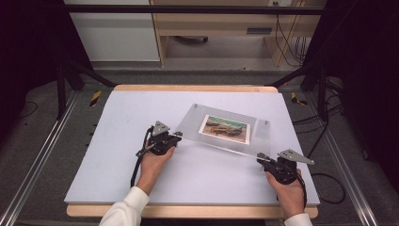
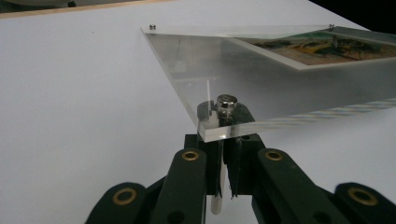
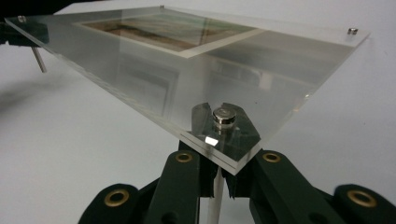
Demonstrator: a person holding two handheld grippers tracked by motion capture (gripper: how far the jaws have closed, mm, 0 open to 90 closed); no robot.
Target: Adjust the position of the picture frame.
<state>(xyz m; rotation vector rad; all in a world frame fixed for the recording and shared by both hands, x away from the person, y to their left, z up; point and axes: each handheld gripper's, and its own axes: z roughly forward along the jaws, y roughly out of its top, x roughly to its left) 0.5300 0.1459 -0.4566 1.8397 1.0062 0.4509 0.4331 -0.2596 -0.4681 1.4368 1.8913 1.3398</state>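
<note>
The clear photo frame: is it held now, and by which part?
Yes. The left gripper and right gripper each clamp a leg pin under a near corner of the acrylic photo frame.

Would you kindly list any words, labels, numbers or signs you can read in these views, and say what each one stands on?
None can be read.
The picture in the clear frame shows a painted scene without legible lettering.
The frame's metal studs carry no marks.

no readable text, labels, brands or numbers, picture in the acrylic frame without legible lettering
</note>
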